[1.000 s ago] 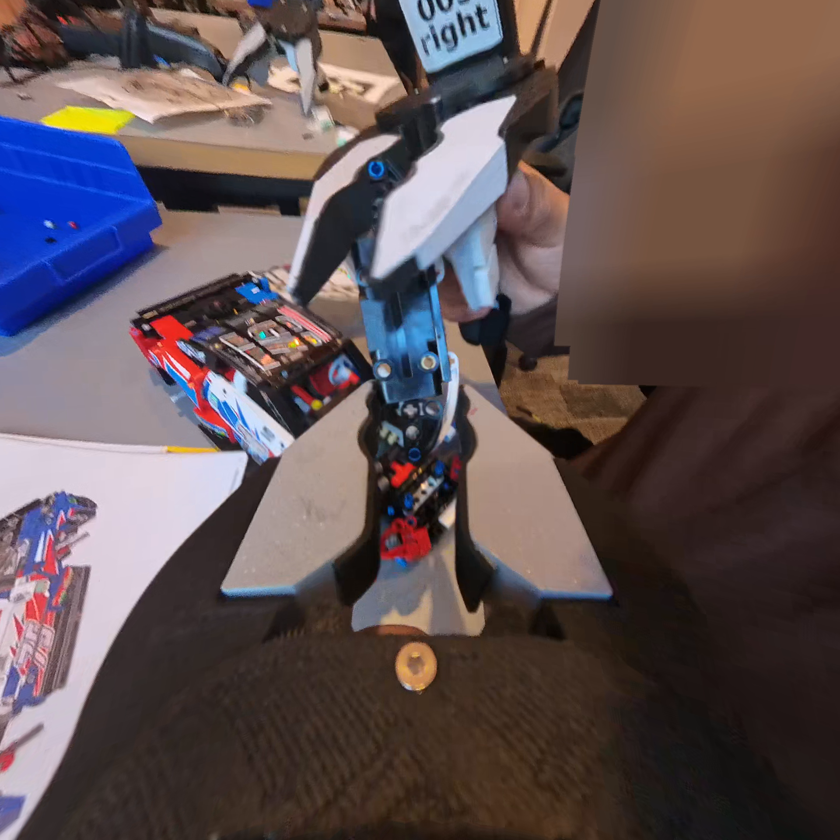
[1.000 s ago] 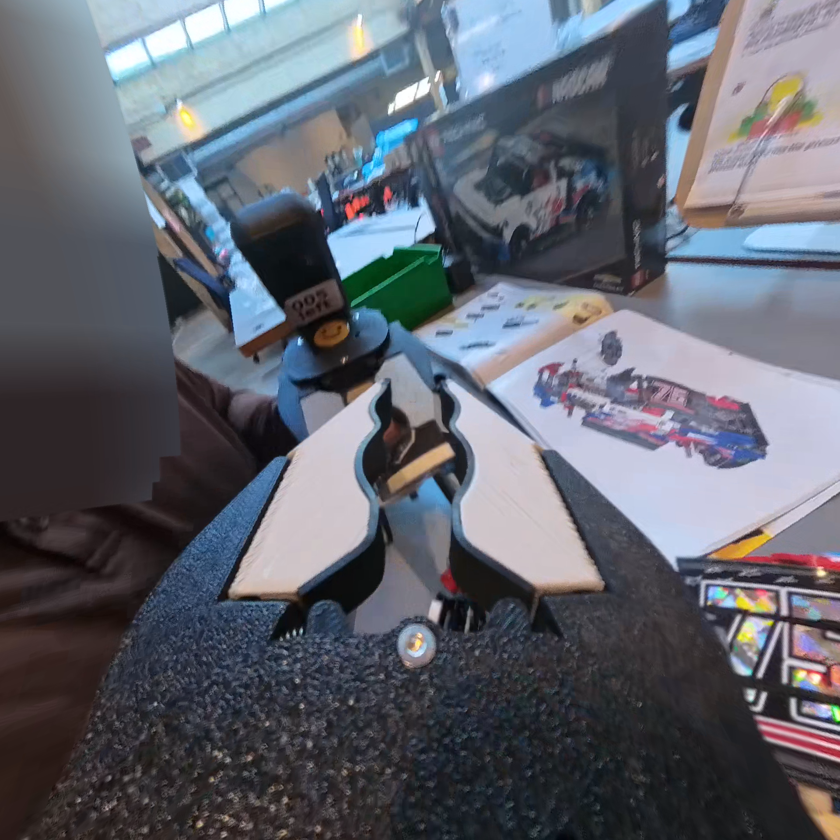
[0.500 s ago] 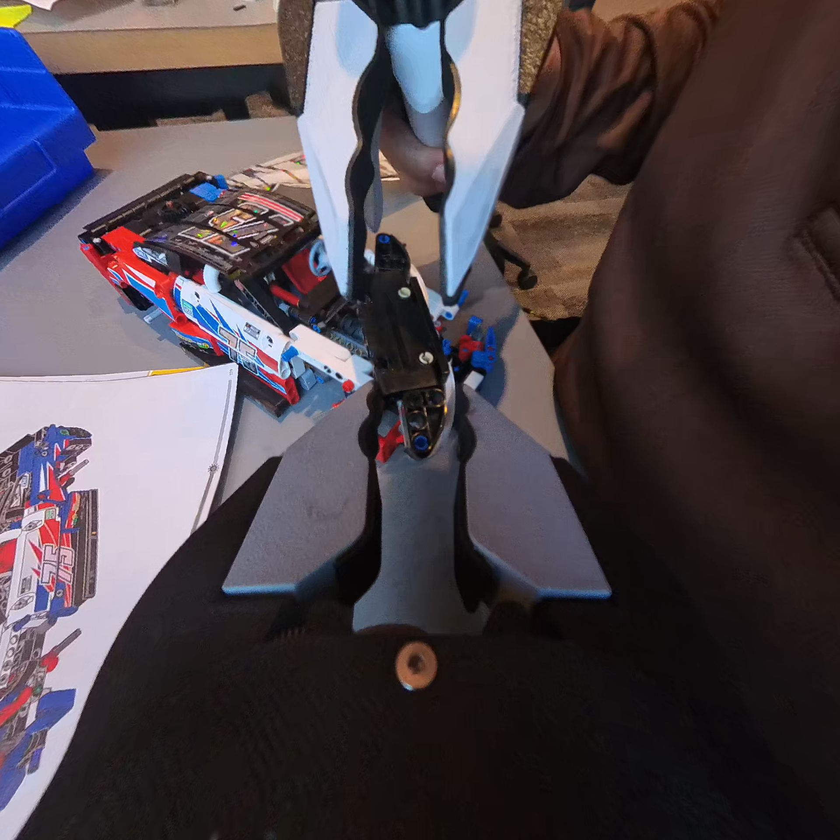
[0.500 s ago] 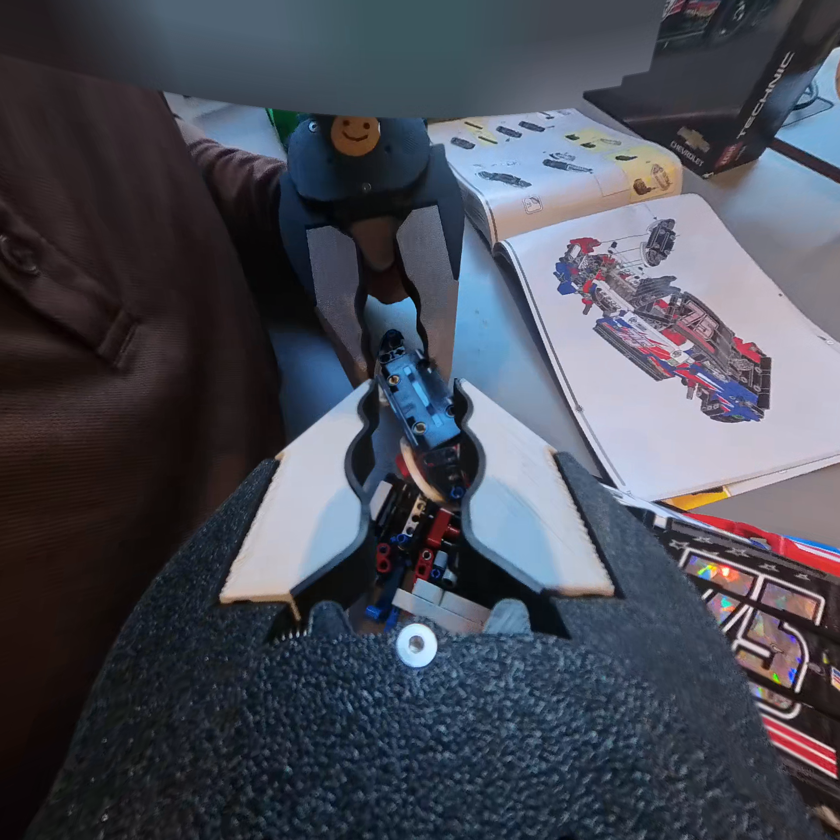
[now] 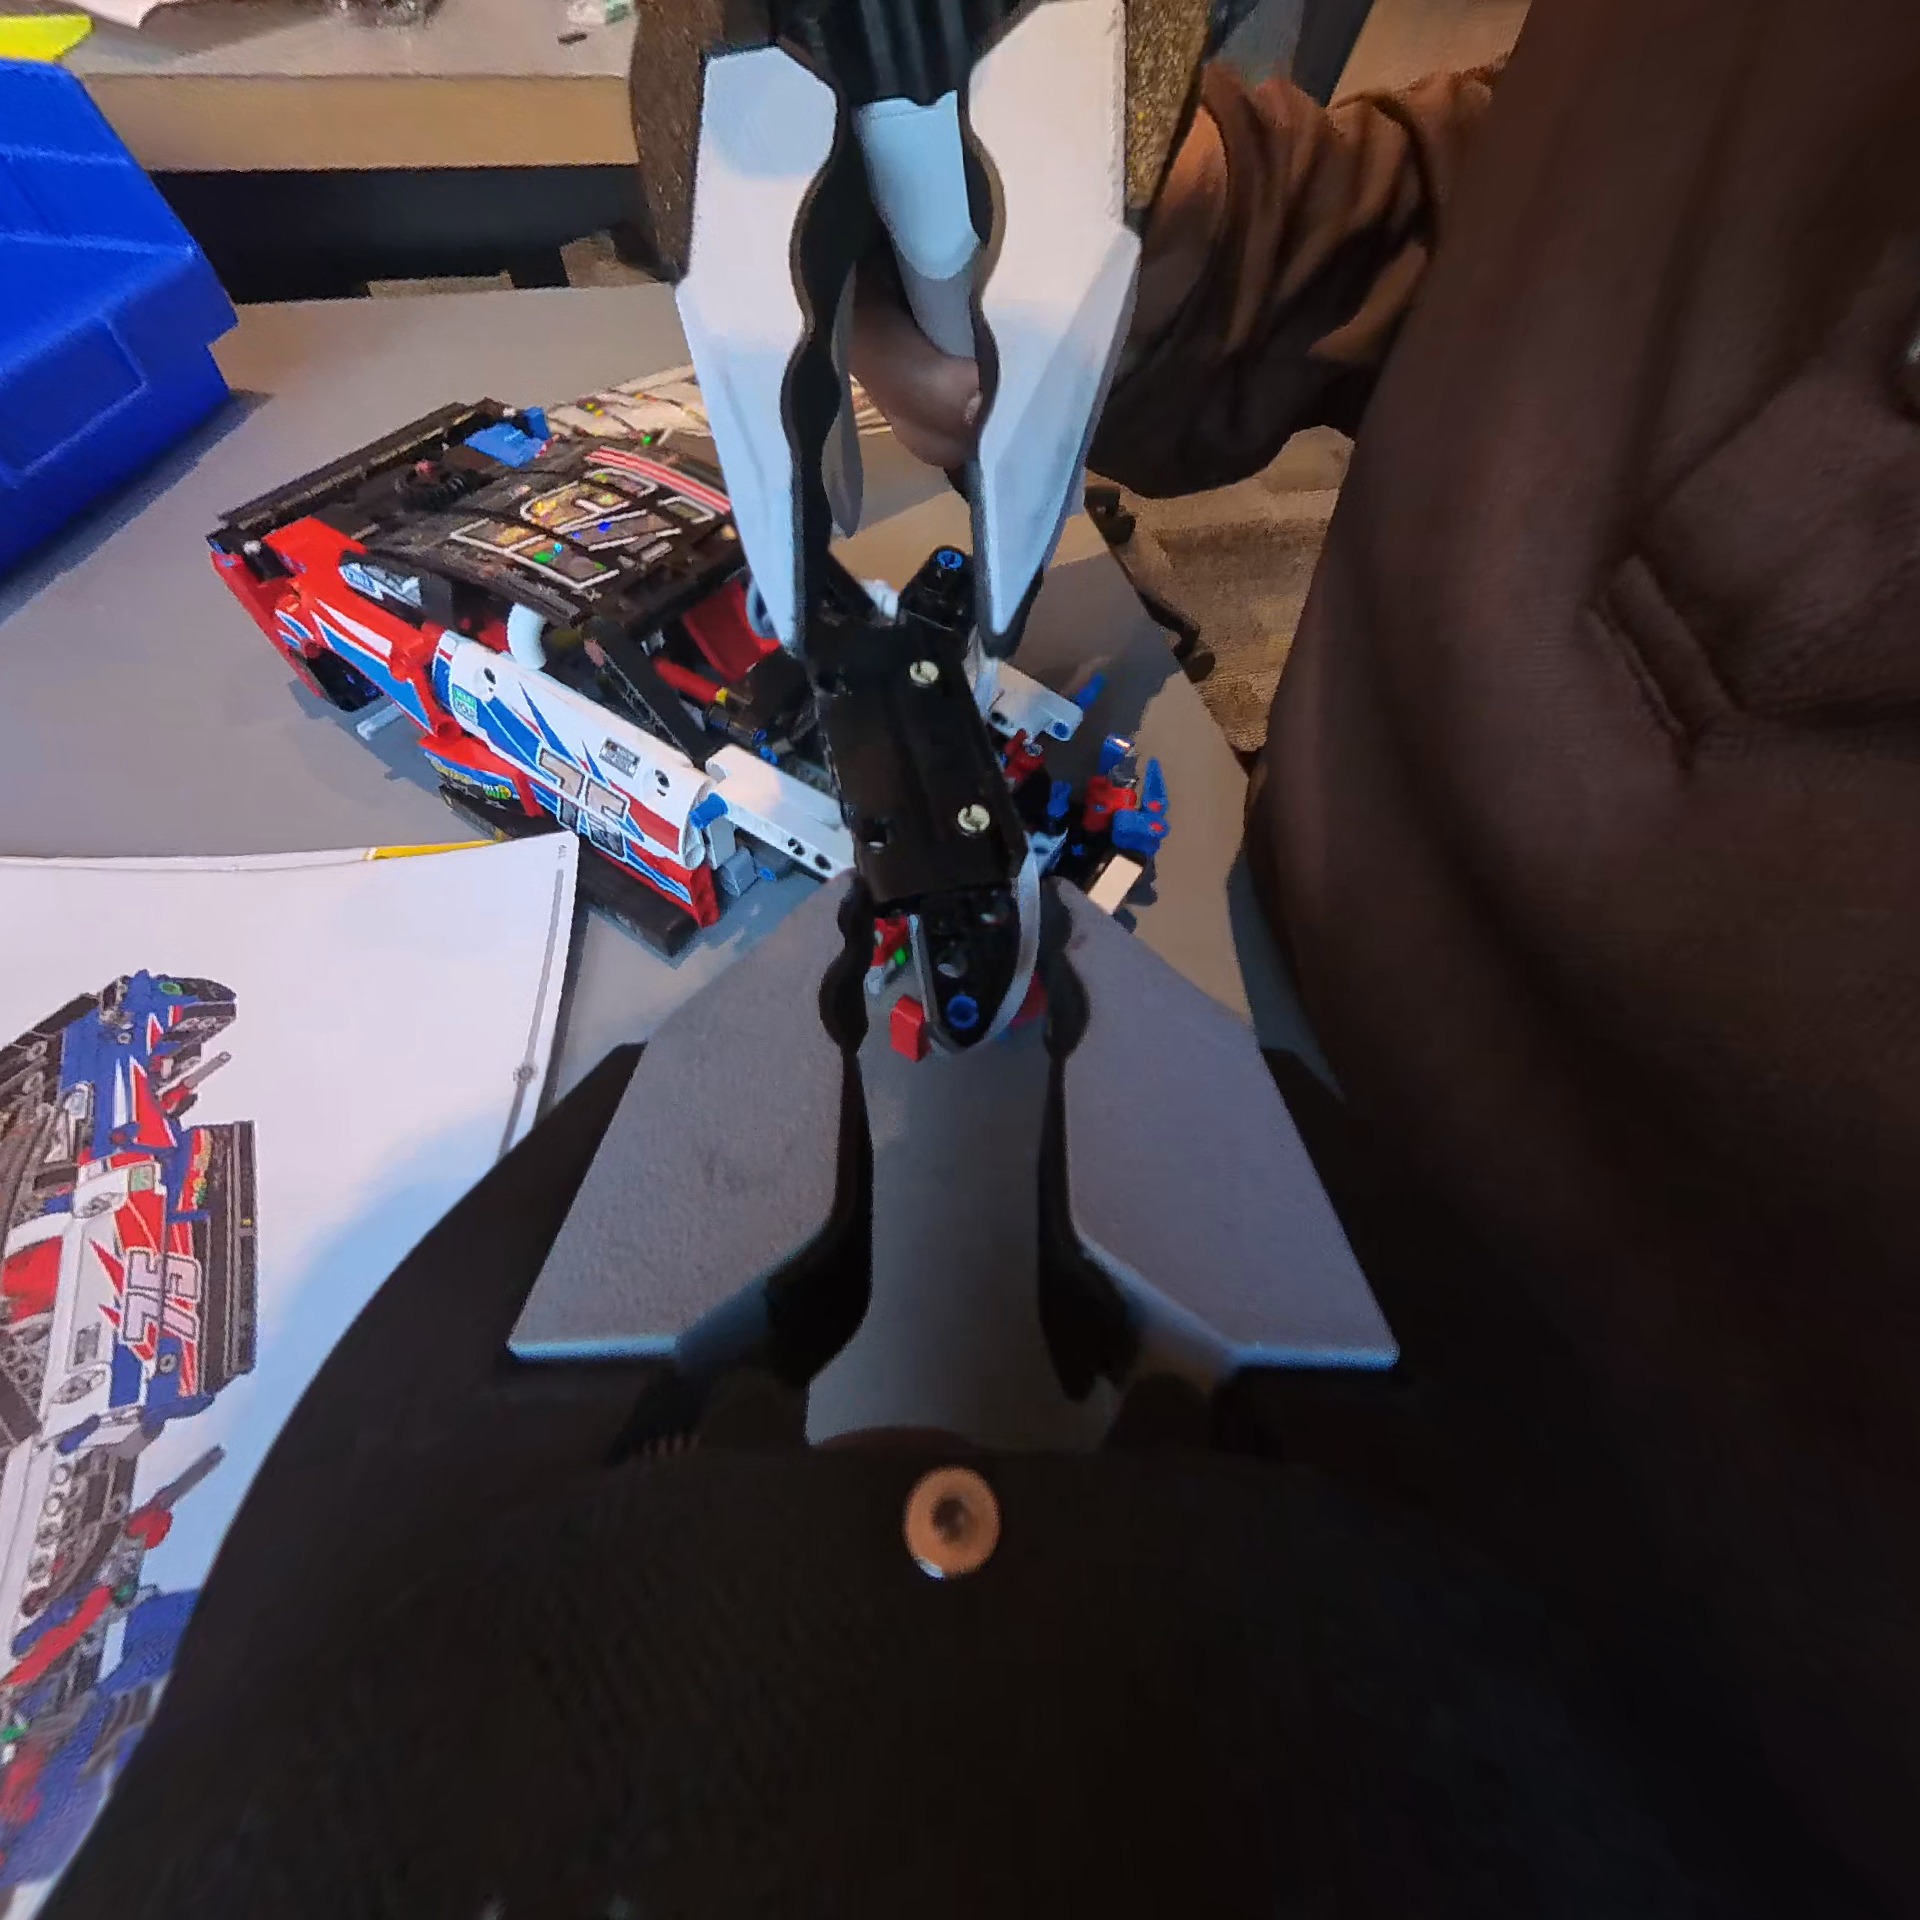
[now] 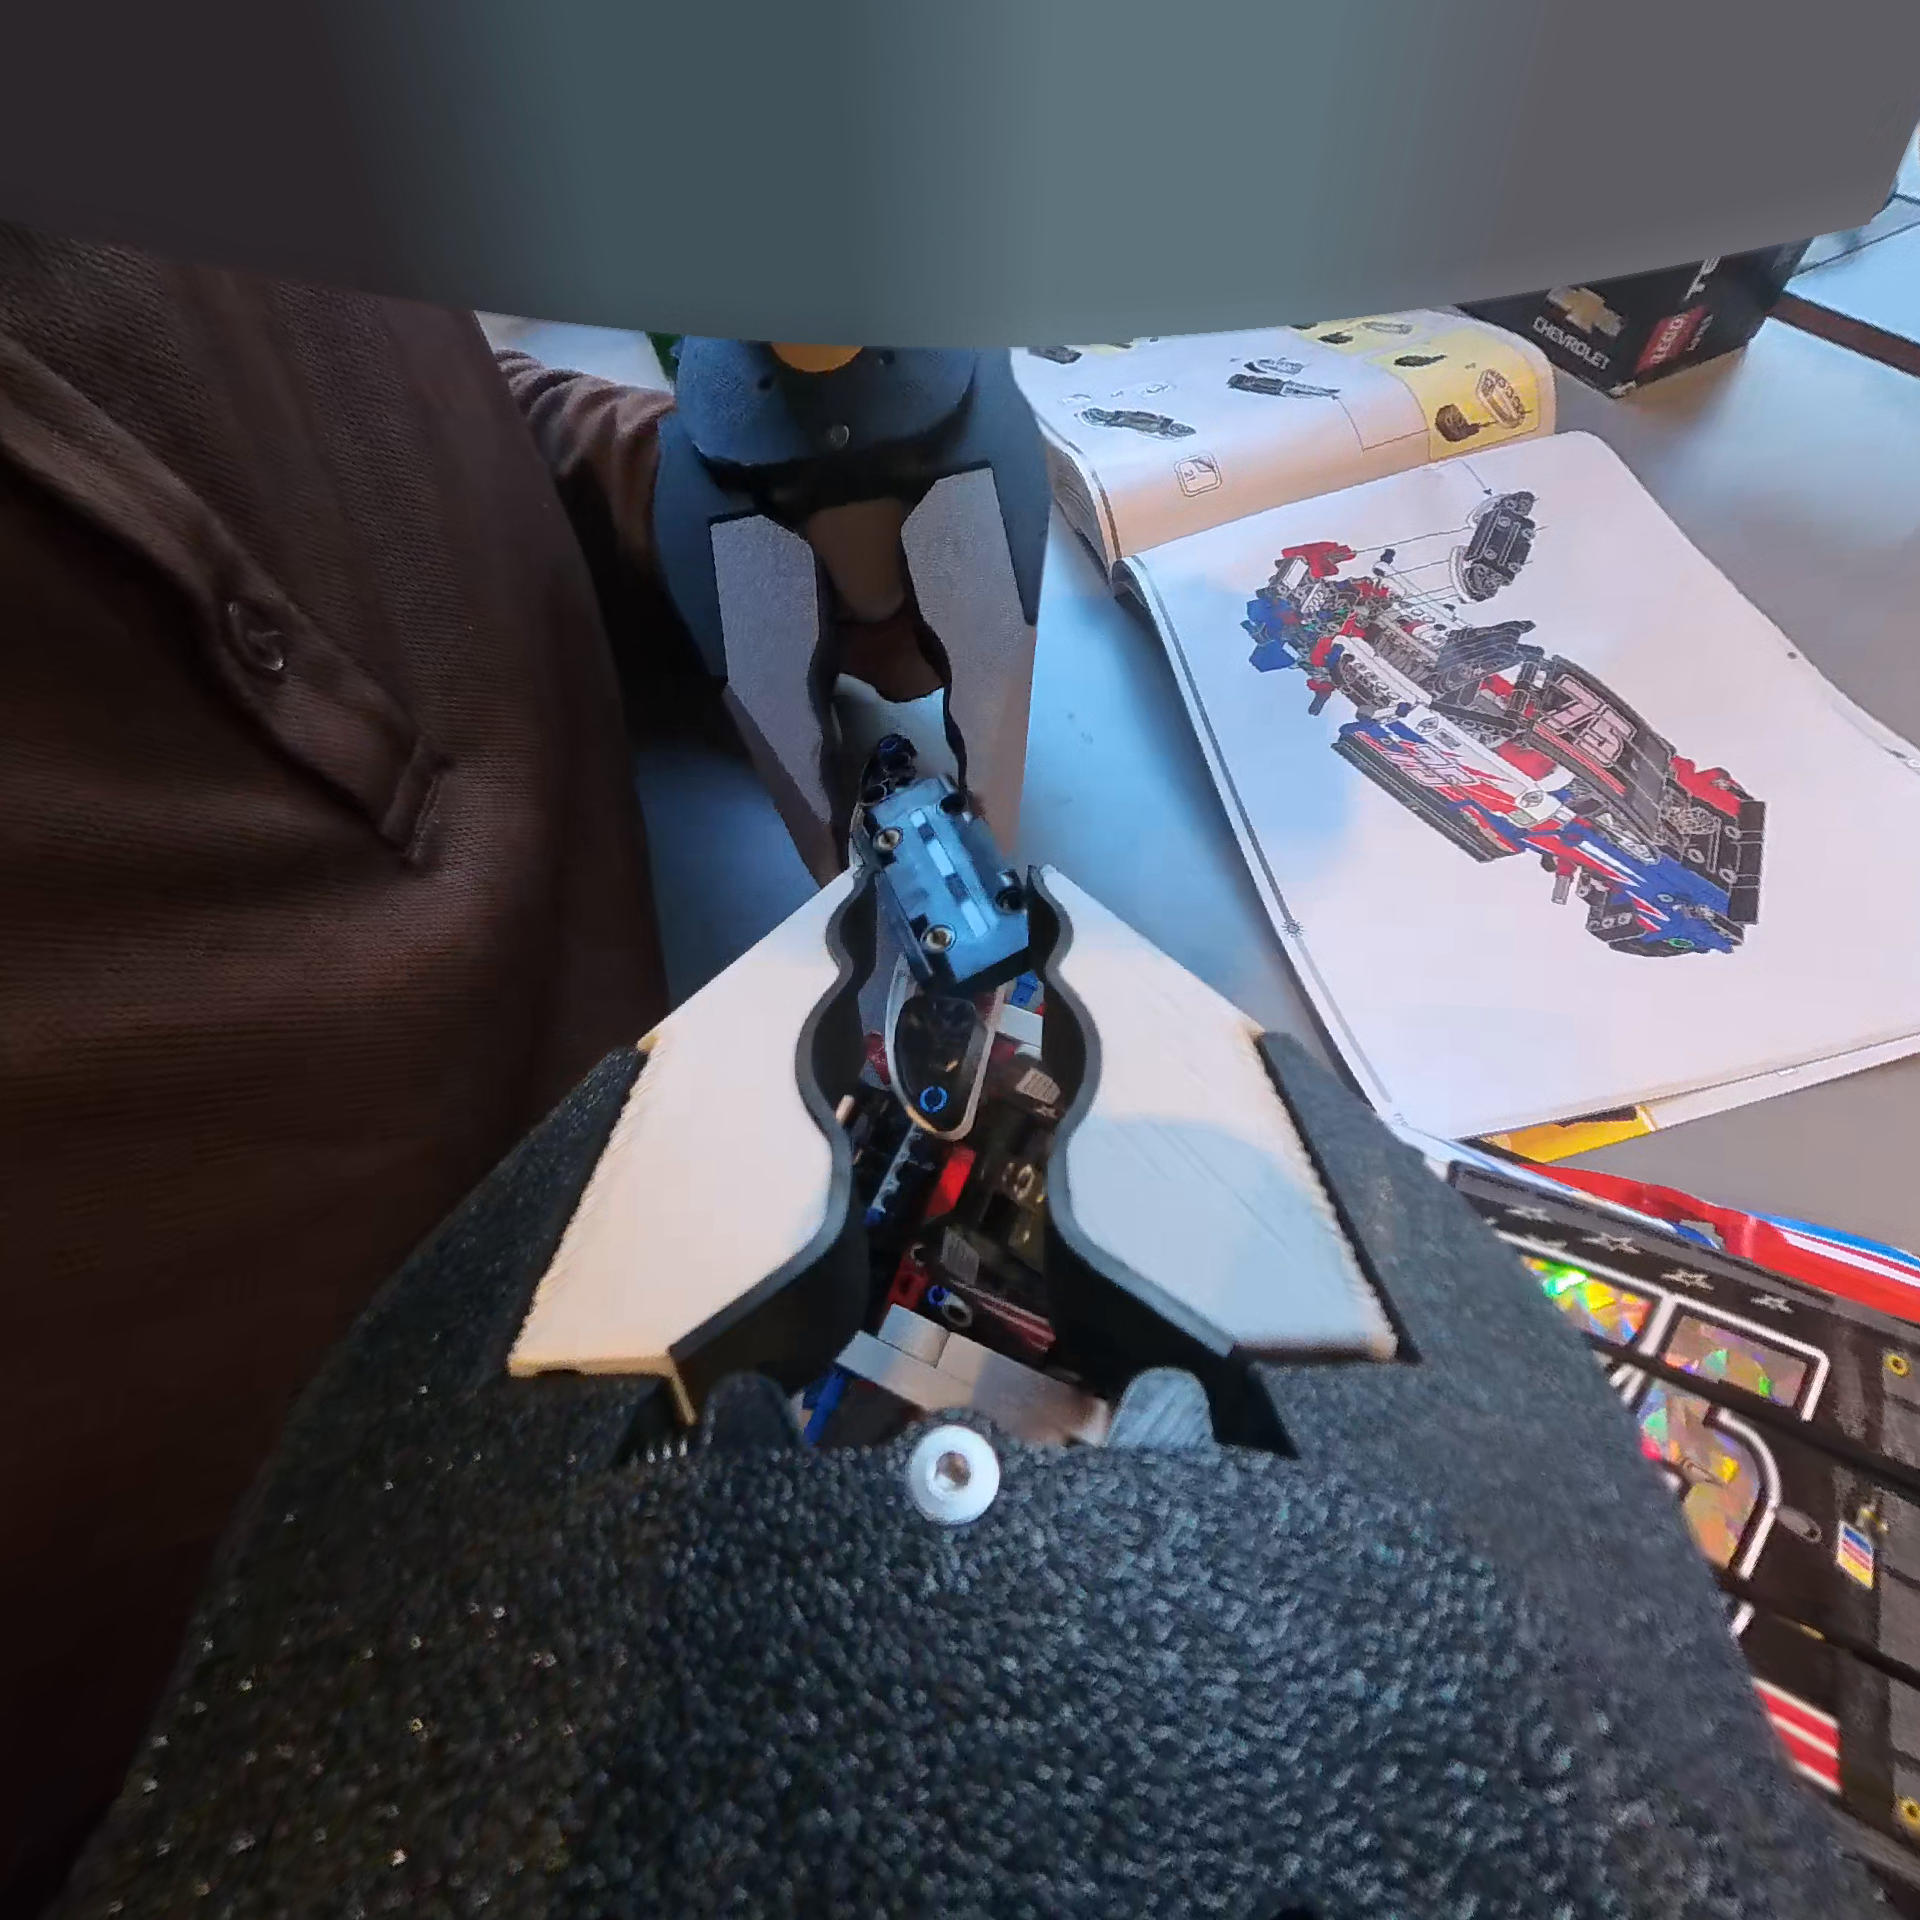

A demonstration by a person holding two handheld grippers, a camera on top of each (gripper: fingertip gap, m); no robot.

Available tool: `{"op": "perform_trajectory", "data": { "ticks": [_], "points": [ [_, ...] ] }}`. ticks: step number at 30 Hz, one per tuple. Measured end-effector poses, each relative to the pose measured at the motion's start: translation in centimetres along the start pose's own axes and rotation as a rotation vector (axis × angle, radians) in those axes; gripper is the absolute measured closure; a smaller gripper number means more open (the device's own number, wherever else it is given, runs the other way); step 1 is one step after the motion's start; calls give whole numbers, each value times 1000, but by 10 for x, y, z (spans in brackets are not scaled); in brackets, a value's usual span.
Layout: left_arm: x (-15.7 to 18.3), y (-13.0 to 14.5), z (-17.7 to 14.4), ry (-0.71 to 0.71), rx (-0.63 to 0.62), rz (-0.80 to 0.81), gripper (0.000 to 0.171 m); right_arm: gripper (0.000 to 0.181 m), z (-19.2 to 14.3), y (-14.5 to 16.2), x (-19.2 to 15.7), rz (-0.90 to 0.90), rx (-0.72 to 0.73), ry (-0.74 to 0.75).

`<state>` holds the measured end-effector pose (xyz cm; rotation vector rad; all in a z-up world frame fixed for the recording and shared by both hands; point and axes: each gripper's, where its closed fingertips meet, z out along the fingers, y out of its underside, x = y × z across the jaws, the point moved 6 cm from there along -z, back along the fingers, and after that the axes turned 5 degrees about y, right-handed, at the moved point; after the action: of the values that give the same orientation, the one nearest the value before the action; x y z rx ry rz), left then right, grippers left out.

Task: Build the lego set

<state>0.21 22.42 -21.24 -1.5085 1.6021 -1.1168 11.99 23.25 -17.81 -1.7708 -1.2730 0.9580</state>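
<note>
Wavy-edged fingers (image 5: 852, 935) pinch glossy black lego piece (image 5: 914, 769).

The left gripper (image 5: 951, 904) has flat grey triangular finger plates edged with wavy black pads, set in a coarse black textured body with a bronze-coloured screw (image 5: 951, 1523) at its centre. The right gripper (image 6: 951, 904) has pale cream ribbed finger plates with the same wavy black edging, a speckled black grainy body and a white screw (image 6: 953, 1472). Just beside both grippers, the person wears a dark brown knit shirt (image 6: 260, 779) with a buttoned placket and long sleeves.
</note>
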Motion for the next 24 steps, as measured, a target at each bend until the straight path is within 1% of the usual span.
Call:
{"op": "perform_trajectory", "data": {
  "ticks": [4, 8, 9, 11, 14, 16, 18, 22, 24],
  "points": [
    [7, -11, 2, 30, -7, 30, 143, 153, -7, 2, -8, -4, 12, 34],
    [11, -16, 11, 74, -73, 41, 143, 154, -14, 11, -20, 23, 17, 86],
    [13, -17, 13, 85, -83, 48, 150, 154, -16, 14, -23, 28, 13, 102],
    [16, -18, 16, 113, -103, 44, 150, 154, -22, 21, -31, 36, 9, 134],
    [19, -20, 23, 159, -78, 42, 151, 156, -24, 34, -40, 51, 6, 173],
    [19, -16, 26, 176, -78, 18, 151, 157, -22, 44, -43, 54, -27, 208],
    [20, -15, 26, 196, -46, -9, 152, 155, -22, 51, -47, 41, -58, 239],
    [17, -12, 20, 167, -7, -87, 152, 148, -22, 55, -54, 26, -96, 310],
    [17, -12, 18, 150, 32, -145, 152, 143, -17, 51, -57, 59, -63, 351]
  ]
}}
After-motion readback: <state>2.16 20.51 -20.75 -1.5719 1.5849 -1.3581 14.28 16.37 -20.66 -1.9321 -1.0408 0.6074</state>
